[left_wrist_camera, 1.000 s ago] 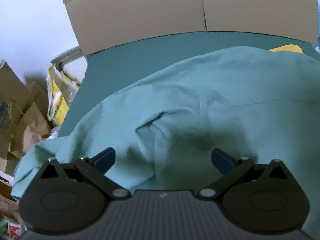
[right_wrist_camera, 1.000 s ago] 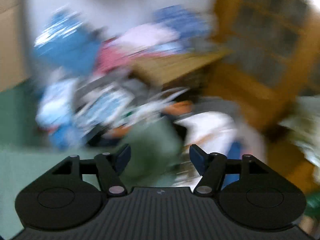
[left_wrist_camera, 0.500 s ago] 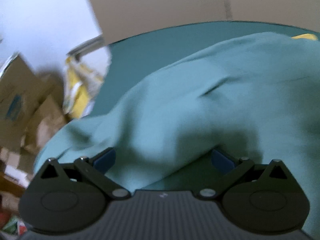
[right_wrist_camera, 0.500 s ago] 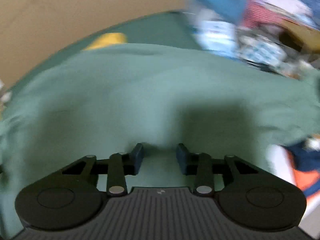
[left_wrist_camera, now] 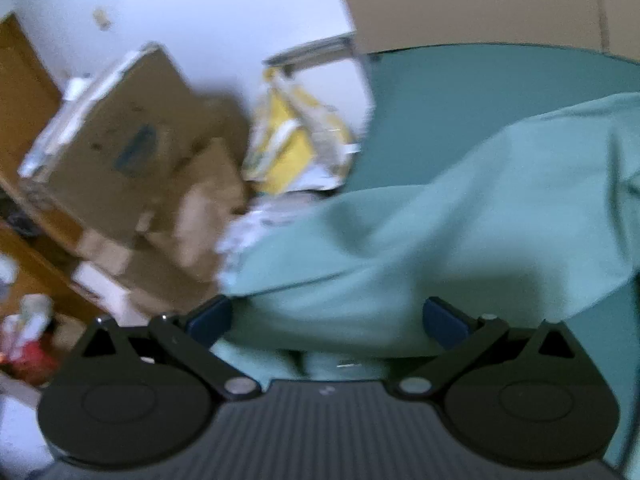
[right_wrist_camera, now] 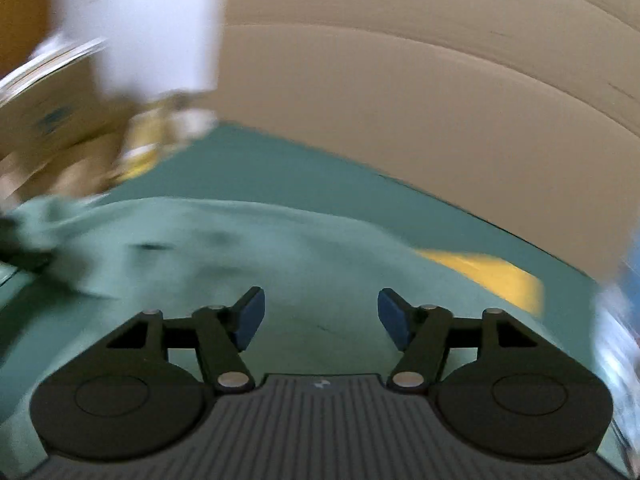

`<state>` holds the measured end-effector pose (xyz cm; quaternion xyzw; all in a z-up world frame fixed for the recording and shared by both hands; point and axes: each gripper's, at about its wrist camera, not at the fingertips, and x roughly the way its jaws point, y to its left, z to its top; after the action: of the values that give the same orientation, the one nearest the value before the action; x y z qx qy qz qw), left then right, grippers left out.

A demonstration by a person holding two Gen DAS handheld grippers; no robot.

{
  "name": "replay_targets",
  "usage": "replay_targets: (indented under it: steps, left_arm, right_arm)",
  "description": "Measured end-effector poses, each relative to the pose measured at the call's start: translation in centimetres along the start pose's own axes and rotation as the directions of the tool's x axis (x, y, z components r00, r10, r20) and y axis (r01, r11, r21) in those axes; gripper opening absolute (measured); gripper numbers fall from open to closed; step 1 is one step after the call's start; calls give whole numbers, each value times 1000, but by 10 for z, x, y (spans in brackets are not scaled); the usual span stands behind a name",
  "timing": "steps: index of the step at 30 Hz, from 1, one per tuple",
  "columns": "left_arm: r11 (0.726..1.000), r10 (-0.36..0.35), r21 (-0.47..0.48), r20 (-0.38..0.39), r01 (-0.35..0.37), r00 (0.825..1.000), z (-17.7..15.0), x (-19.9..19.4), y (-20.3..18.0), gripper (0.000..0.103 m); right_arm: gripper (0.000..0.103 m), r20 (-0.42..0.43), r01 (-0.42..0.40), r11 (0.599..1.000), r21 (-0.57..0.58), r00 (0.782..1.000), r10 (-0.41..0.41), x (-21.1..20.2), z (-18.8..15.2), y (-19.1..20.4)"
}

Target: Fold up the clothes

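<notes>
spreading over the dark teal table (right_wrist_camera: 280,168), the pale green garment (left_wrist_camera: 460,216) droops off its left edge, unfolded. both the left gripper (left_wrist_camera: 326,318) and right gripper (right_wrist_camera: 320,314) hover over it, fingers spread, holding nothing. next, probably, each must pinch an edge.

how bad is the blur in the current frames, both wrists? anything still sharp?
Left wrist: boxes and yellow bag smeared by motion blur, green garment soft, left gripper sharp with jaws open. Right wrist: heavier streaking on the left edge and the yellow cloth; right gripper crisp, jaws open. Fisheye bends the cardboard edges.
</notes>
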<state>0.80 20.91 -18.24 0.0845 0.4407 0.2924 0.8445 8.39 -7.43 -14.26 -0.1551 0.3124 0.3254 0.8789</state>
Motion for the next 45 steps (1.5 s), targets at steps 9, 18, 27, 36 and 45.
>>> replay_targets:
  steps: [9, 18, 27, 36, 45]
  left_arm:
    - [990, -64, -128, 18, 66, 998, -23, -26, 33, 103]
    - [983, -174, -71, -30, 171, 984, -22, 13, 61, 103]
    - [986, -162, -41, -36, 161, 986, -10, 43, 115, 103]
    - [986, -156, -81, -94, 149, 983, 31, 56, 134, 103]
    - [960, -232, -174, -67, 217, 971, 90, 29, 111, 103]
  right_arm:
    - [66, -32, -211, 927, -312, 977, 211, 135, 36, 109]
    - [76, -49, -379, 829, -412, 917, 395, 167, 60, 189]
    - [3, -84, -397, 876, -273, 917, 390, 209, 87, 204]
    - [3, 6, -142, 986, -86, 990, 143, 239, 162, 185]
    - [61, 20, -42, 962, 269, 999, 38, 189, 166, 122]
